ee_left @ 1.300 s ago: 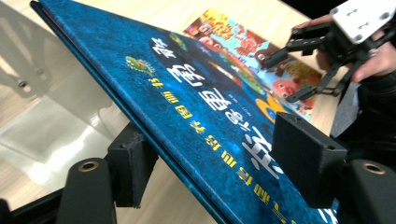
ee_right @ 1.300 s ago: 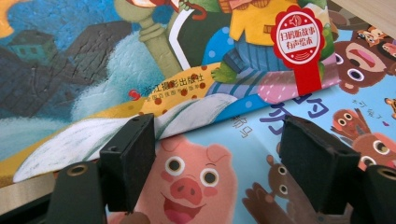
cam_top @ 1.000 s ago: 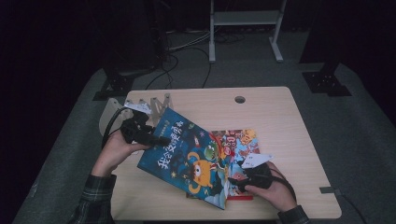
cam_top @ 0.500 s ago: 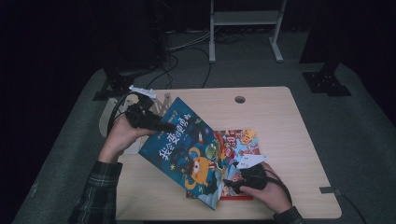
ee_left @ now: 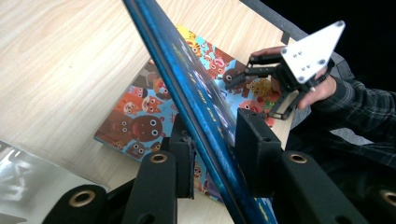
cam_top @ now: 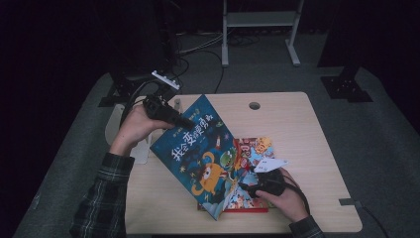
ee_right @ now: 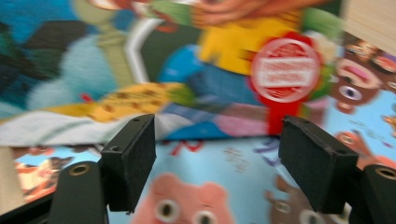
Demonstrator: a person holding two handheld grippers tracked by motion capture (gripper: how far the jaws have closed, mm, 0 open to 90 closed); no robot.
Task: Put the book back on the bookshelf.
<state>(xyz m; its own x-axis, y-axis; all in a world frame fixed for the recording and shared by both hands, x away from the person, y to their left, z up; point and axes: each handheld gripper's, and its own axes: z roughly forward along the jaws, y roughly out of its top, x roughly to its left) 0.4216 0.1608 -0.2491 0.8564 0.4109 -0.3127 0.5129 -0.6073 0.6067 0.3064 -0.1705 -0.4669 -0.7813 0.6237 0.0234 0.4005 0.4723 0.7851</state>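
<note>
A blue picture book (cam_top: 198, 148) stands tilted, its far left edge raised off the table (cam_top: 282, 124). My left gripper (cam_top: 185, 124) is shut on that raised edge; its jaws have just been closing. In the left gripper view the blue book (ee_left: 205, 102) runs between the two pads (ee_left: 184, 154), and the gripper (ee_left: 217, 149) holds it edge-on. Under it lies a red and light-blue animal book (cam_top: 252, 148) (ee_left: 140, 126). My right gripper (cam_top: 245, 187) (ee_left: 243, 74) rests at that book's near right part. Its jaws, just closed a little, stand apart (ee_right: 217, 163) over the cover (ee_right: 224, 186), gripping nothing.
A pale rack (cam_top: 116, 129) stands at the table's left edge behind my left hand. A cable hole (cam_top: 254, 105) is at the table's far middle. A metal stand (cam_top: 257, 20) and cables are on the floor beyond. A shiny plastic sheet (ee_left: 28, 182) lies near the left gripper.
My left hand has risen and moved toward the far left, tilting the blue book's edge up. The right hand has stayed where it was.
</note>
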